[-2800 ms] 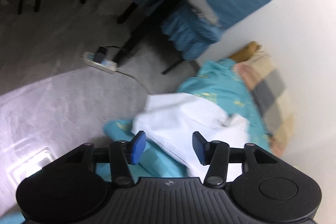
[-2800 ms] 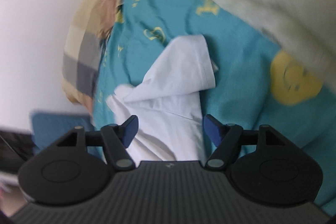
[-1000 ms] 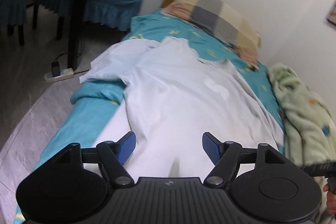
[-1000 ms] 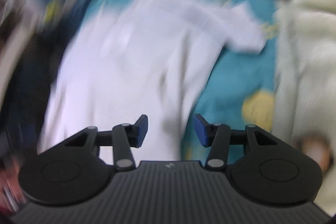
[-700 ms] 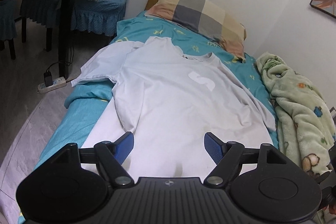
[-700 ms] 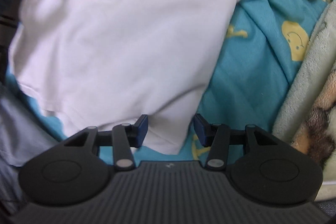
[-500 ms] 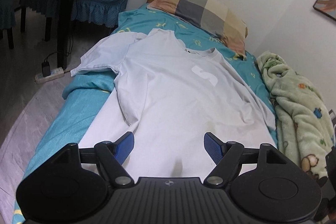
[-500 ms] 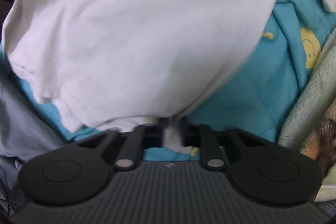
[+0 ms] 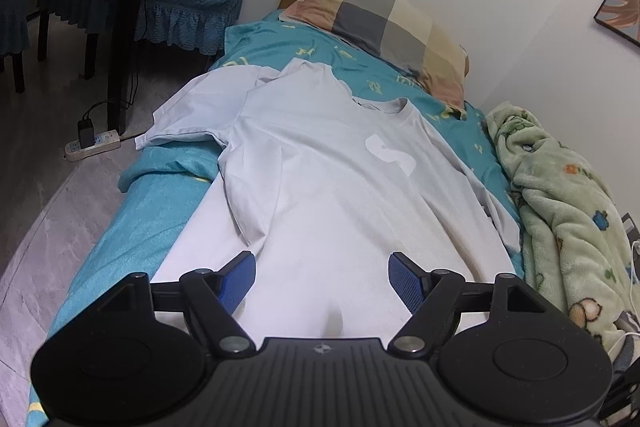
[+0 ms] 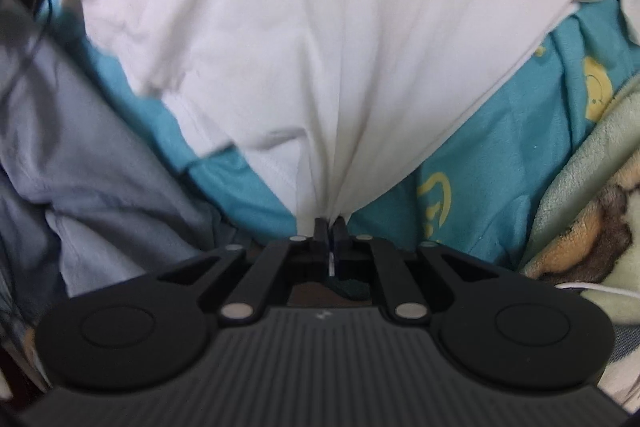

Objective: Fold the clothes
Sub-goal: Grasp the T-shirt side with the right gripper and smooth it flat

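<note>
Two wrist views over one bed
My left camera looks up the bed (image 9: 168, 195) from its foot; my right sits close above the shirt (image 10: 320, 47) hem both share.

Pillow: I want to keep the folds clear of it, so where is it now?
In the left wrist view the checked pillow lies at the far end of the bed against the wall, just beyond the T-shirt collar.

Teal-sheeted bed (image 9: 160, 211) carries white T-shirt (image 9: 340, 187) (spread flat), pillow (image 9: 384, 27), blanket (image 9: 560, 207)
</note>
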{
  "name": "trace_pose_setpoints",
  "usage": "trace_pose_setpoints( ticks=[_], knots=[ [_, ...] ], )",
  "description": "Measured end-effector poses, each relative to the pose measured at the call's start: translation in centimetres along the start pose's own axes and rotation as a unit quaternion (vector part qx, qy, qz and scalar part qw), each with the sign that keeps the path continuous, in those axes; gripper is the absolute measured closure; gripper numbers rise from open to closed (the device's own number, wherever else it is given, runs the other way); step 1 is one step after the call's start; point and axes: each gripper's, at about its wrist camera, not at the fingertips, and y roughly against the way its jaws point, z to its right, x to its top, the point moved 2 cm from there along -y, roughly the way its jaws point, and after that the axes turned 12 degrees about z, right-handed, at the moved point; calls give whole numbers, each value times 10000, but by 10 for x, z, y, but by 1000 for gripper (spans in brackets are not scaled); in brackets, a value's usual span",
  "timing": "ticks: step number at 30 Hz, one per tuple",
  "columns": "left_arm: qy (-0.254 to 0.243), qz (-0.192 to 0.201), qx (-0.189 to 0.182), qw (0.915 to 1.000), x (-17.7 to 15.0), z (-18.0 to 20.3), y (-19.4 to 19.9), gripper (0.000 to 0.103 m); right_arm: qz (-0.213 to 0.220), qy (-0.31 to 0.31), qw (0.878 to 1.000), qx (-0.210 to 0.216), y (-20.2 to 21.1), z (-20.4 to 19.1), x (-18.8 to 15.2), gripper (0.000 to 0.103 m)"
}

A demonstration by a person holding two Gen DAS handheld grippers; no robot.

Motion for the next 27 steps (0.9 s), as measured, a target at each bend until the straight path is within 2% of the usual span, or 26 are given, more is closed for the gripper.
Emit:
trace_pose_setpoints(
  ticks=[6, 7, 8, 9, 10, 13, 15, 19, 24, 26, 27],
  knots=[
    [-250, 34, 65, 9997, 0, 9, -1, 27, 1013, -683, 9922, 232, 43, 36, 4, 93],
    [-308, 47, 71, 9995, 0, 10, -2, 27, 1227, -734, 9895, 204, 51, 46, 10, 83],
    [-366, 60, 75, 9993, 0, 12, -3, 27, 1482, -782, 9858, 115, 58, 57, 16, 75],
    [-408, 71, 83, 9991, 0, 13, -4, 27, 1747, -849, 9809, -33, 62, 71, 24, 61],
    [-449, 82, 90, 9989, 0, 15, -5, 26, 2011, -916, 9751, -180, 65, 84, 32, 56],
    [-466, 80, 111, 9988, -1, 15, -9, 26, 2645, -962, 9562, -804, 64, 126, 62, 56],
    [-497, 74, 124, 9987, -2, 14, -13, 26, 2836, -820, 9466, -1296, 46, 153, 86, 56],
    [-596, 59, 221, 9980, -4, 11, -27, 25, 2594, -659, 9414, -2053, -13, 213, 130, 56],
    [-684, 10, 283, 9973, -6, 6, -57, 25, 1839, -381, 9475, -2588, -89, 268, 161, 58],
    [-786, -2, 245, 9966, -7, 7, -70, 26, 1600, -365, 9483, -2717, -107, 283, 166, 65],
    [-920, 52, 218, 9955, -8, 10, -74, 26, 1535, -410, 9486, -2737, -111, 290, 167, 80]
  ],
)
